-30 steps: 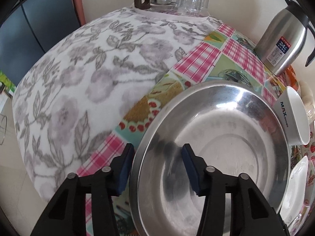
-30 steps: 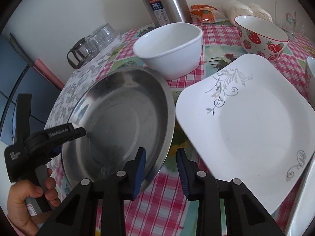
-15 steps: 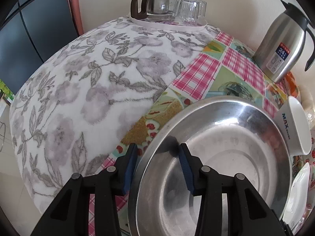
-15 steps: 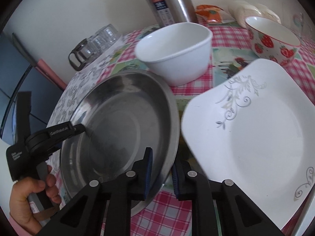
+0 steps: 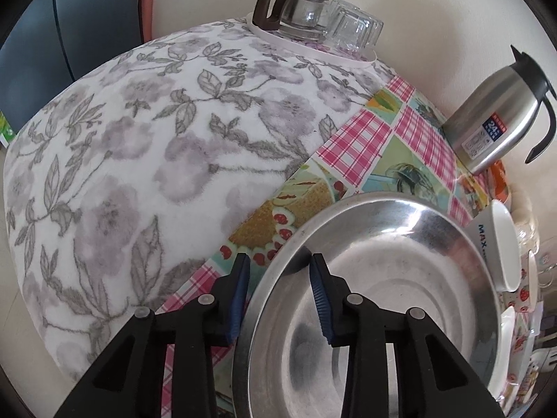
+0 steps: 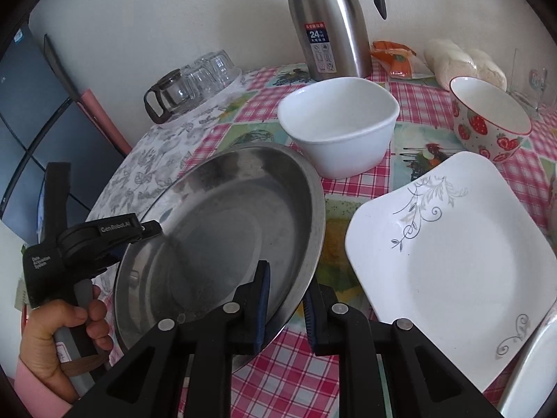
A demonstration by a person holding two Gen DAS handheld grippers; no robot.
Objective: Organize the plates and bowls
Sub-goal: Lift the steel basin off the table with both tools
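A round steel plate is held tilted above the table, its left side raised. My right gripper is shut on its near right rim. My left gripper straddles the opposite rim with a gap at each pad, so it is open; it shows in the right wrist view too. The steel plate fills the lower right of the left wrist view. A white bowl stands just behind the plate, a strawberry bowl to its right, and a square white plate lies at the right.
A steel thermos stands at the back by the wall. A tray with a glass jug and upturned glasses sits on the floral cloth at the far left. Food packets lie behind the bowls.
My right gripper has closed on the steel plate's rim and the plate has lifted and tilted. My left gripper's jaws have narrowed around the other rim.
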